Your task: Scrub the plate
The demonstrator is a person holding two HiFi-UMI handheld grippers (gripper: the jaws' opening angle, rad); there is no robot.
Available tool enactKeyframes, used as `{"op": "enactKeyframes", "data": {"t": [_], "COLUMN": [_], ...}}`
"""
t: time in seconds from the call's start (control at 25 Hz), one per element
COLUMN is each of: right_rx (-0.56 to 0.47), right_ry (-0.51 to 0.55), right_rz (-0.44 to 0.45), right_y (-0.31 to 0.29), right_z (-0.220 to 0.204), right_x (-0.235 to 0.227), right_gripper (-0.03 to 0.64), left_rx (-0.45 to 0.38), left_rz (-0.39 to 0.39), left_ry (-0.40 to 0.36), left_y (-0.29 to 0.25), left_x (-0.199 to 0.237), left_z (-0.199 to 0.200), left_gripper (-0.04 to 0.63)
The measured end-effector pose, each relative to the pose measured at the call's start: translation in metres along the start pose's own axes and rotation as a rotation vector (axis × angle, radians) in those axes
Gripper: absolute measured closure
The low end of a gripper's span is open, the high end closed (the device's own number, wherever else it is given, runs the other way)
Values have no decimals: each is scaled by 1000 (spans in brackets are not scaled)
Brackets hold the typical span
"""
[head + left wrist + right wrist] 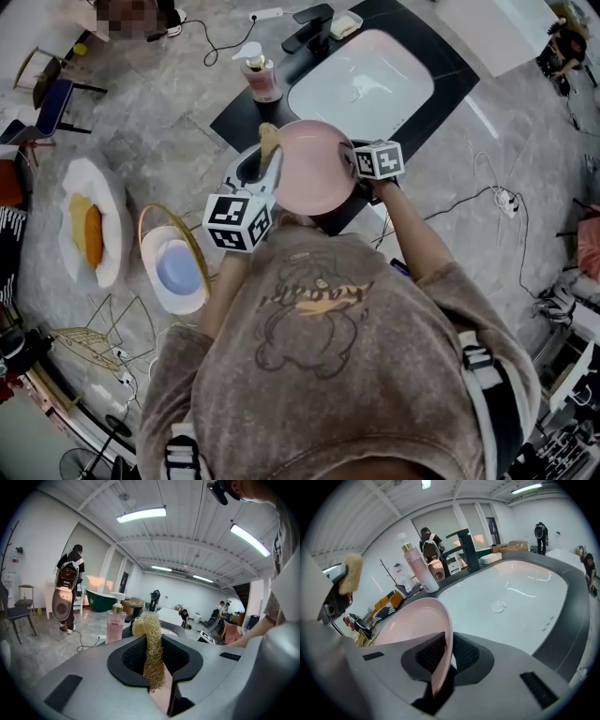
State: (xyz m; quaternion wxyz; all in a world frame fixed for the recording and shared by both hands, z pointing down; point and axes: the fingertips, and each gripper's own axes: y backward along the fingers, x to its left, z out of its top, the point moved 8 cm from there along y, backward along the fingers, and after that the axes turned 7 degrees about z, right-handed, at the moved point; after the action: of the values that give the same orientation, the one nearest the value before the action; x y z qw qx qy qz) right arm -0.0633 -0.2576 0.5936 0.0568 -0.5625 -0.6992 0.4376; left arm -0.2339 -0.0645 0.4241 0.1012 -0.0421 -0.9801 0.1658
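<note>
Grey marbled floor under a dark rectangular counter (242, 111) with a glossy white oval basin (361, 84) sunk into it. Matte black angular faucet (309, 28) stands at the counter's far edge, behind the basin. Pink translucent pump bottle (260, 77) with a white pump head stands at the counter's left edge, beside the basin.

Right gripper (445, 654): jaws closed tight on the rim of the plate (410, 623), ribbed black pads pressing on both faces. The plate is pale pink, round, smooth and shallow. It is held tilted in the air over the counter's near edge, concave face toward the left gripper.

Left gripper (154, 660): jaws clamped on a loofah scrubber (151, 644), a tan, coarse fibrous strip standing upright between the pads, with its rounded top sticking out past them. The loofah sits just beside the plate's left rim; contact can't be confirmed from any view.
</note>
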Motion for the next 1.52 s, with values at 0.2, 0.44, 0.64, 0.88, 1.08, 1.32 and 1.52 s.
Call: {"op": "enactKeyframes", "data": {"t": [0.2, 0.44, 0.64, 0.88, 1.08, 1.32, 1.52], "right_rx": [-122, -208, -290, -382, -447, -503, -531], "right_ry": [-96, -63, -59, -81, -120, -132, -132], "right_rz": [62, 20, -23, -55, -65, -58, -106], "right_y": [18, 49, 81, 118, 138, 156, 174], "right_z": [12, 29, 36, 30, 20, 13, 4], "right_x": [10, 29, 43, 62, 74, 91, 99], "right_gripper": [594, 594, 595, 594, 594, 589, 592], "left_rx": [5, 1, 8, 63, 131, 175, 173], "left_rz": [-27, -99, -214, -372, -488, -568, -627], "left_ry": [-1, -40, -82, -190, -239, -259, -255], "left_y": [-5, -14, -29, -49, -64, -76, -73], "left_x": [-1, -14, -36, -72, -100, -125, -141], "left_z": [2, 5, 12, 16, 10, -1, 0], "left_gripper": [520, 520, 520, 520, 520, 518, 519]}}
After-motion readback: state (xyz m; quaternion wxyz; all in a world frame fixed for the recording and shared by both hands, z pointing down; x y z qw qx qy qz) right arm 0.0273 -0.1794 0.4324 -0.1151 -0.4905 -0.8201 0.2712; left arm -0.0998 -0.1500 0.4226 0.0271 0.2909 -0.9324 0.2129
